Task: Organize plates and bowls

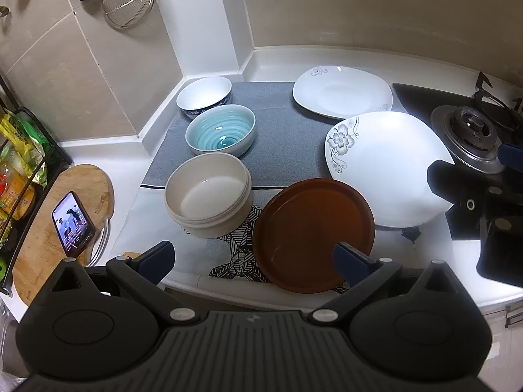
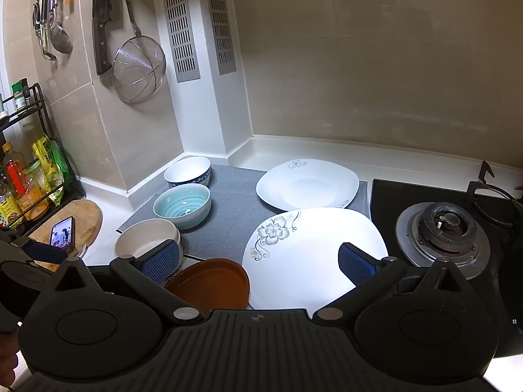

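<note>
Right gripper [image 2: 258,261] hangs wide open over the counter, nothing between its fingers. Below it sit a brown plate [image 2: 209,282] and a big flowered white plate [image 2: 313,254], with three bowls lined up on the left: beige [image 2: 143,238], teal [image 2: 181,204], blue-patterned [image 2: 188,170].

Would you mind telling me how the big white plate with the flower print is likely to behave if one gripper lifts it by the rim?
The flowered plate looks glazed and glossy, so it may slip in the jaws. It is wide and shallow; held at one edge it would probably droop. It appears ceramic, likely to chip against the brown plate it seems to touch.
</note>
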Available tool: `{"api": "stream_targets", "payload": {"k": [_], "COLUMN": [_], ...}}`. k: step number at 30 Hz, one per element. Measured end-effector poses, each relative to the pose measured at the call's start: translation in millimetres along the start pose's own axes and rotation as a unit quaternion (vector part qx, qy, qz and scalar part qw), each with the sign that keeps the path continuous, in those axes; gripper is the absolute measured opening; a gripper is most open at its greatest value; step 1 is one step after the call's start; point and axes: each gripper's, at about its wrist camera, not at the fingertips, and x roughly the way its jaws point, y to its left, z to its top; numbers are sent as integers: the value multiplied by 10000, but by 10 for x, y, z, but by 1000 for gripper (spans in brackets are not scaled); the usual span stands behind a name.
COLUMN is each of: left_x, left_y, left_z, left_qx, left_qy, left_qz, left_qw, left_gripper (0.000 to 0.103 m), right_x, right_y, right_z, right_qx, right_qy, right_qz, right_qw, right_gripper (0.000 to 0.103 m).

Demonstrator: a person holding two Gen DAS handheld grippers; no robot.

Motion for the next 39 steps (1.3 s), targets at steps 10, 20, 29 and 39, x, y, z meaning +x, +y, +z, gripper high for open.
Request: {"api": "stream_targets", "payload": {"k": [10, 20, 29, 39], "left_x": [48, 83, 112, 112], "left_y": [-4, -32, -60, -14], "left_z": [46, 82, 85, 62], "left_qx": [49, 58, 29, -125], "left_qy": [10, 56, 116, 211], "left_qz": [-34, -22, 17, 127], "left_qw": [10000, 10000, 9999, 9996], "left_gripper": [103, 103, 103, 103], "right_x": [41, 107, 162, 216], "right_y": [-18, -65, -119, -167], "right_z": [5, 12, 32, 48], "right_qx": [75, 105, 109, 155], "right_qy": [9, 72, 129, 211], "right_qz": [-32, 36, 138, 396], "right_qw": [10000, 9999, 9998, 9989], "right_gripper": [103, 103, 103, 103]}}
